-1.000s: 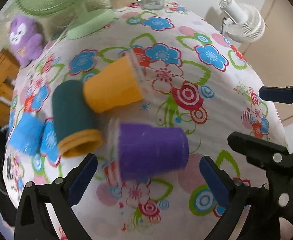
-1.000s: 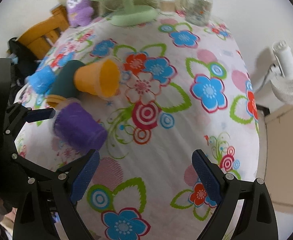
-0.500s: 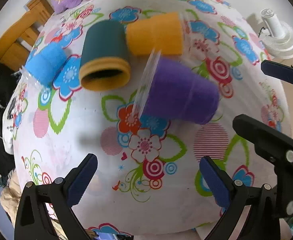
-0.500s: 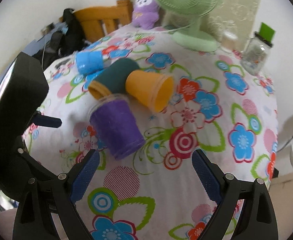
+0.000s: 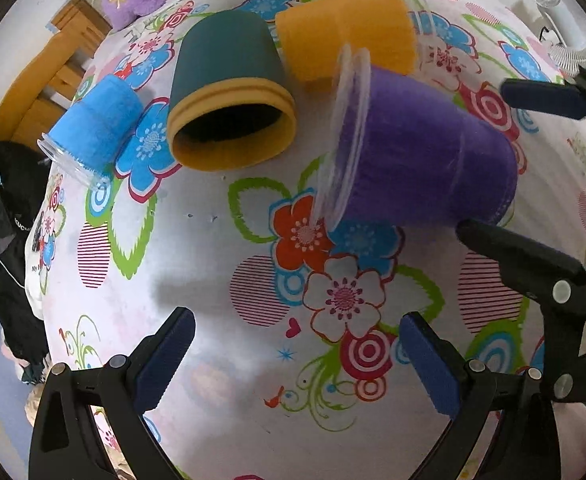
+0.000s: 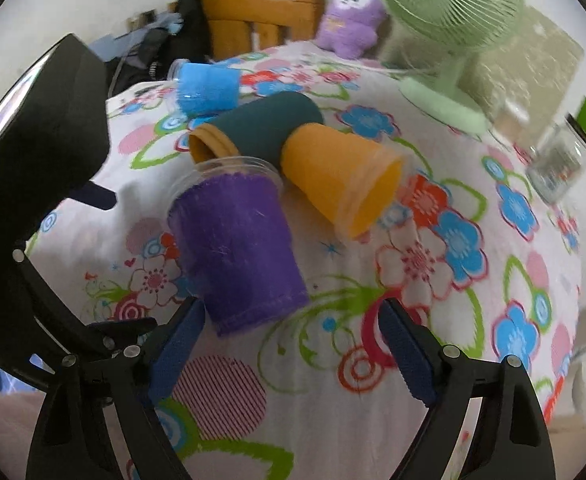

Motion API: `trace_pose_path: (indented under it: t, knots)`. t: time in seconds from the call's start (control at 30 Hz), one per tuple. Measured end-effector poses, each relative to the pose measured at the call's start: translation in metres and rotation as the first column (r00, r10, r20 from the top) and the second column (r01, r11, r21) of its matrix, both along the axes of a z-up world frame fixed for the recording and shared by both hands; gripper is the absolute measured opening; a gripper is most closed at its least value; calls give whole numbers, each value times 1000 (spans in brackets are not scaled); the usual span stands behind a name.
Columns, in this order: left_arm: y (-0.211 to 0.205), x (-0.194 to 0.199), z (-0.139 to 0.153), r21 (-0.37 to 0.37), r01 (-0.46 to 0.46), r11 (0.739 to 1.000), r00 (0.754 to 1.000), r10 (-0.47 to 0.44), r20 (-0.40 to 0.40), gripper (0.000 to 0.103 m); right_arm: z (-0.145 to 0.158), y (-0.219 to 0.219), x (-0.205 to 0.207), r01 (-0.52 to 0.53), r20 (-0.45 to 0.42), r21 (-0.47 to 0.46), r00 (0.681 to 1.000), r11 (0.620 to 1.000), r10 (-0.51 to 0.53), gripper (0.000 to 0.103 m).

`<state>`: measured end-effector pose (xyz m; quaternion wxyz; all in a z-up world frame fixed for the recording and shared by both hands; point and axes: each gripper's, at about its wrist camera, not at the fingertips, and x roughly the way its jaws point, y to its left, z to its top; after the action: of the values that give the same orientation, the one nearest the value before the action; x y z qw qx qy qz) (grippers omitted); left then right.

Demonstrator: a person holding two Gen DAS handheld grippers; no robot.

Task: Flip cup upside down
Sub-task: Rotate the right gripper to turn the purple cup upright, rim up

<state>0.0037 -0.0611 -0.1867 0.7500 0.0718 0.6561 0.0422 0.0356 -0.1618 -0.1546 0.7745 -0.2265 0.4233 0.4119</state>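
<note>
- Two sets of fingers stood wide apart and held nothing: the right gripper (image 6: 293, 344) had its left finger (image 6: 177, 346) just beside the closed end of the purple cup (image 6: 235, 246), its other finger well clear on the far side; the left gripper (image 5: 293, 364) hung back over bare cloth, well short of the cup.
- Half a second before, the right gripper had sat further from the purple cup; by this moment it had closed in until the cup's base lay almost between the fingers, while the left had swung so that the cup's clear rim (image 5: 343, 136) faced it side-on.
- Purple cup lay on its side on the flowered surface (image 5: 221, 264), its rim toward the green cup (image 5: 229, 96) and touching or nearly touching the orange cup (image 5: 349, 28); the blue cup (image 5: 95, 124) lay beyond the green one.
- Judged from this, the approach looked nearly done; no grasp had been made and the flip was not yet begun.
- Crowding at the rim end suggested that lifting the purple cup could nudge its orange neighbour.
</note>
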Motion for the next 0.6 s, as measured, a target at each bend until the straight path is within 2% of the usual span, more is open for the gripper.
trace_pose_path:
  t: [0.03, 0.13, 0.2, 0.27, 0.43, 0.6]
  knots:
    - [0, 0, -1, 4, 1, 1000, 1000, -1, 1, 103, -2, 2, 0, -10, -3, 5, 1000, 1000, 10, 90]
    - [5, 2, -1, -7, -11, 1000, 1000, 11, 6, 103, -7, 8, 2, -39, -29, 20, 999, 999, 40, 80]
    - [5, 2, 0, -8, -18, 1000, 1000, 18, 9, 103, -9, 10, 2, -57, -51, 25, 997, 998, 59, 68]
    - [9, 4, -1, -8, -19, 1000, 1000, 20, 6, 103, -12, 13, 1, -78, -70, 24, 994, 997, 80, 61]
    - [12, 3, 2, -18, -18, 1000, 1000, 18, 4, 103, -5, 10, -3, -70, -106, 55, 992, 996, 76, 59]
    - [17, 3, 14, -50, -12, 999, 1000, 13, 2, 103, 9, 2, -5, 24, -148, 77, 989, 997, -12, 58]
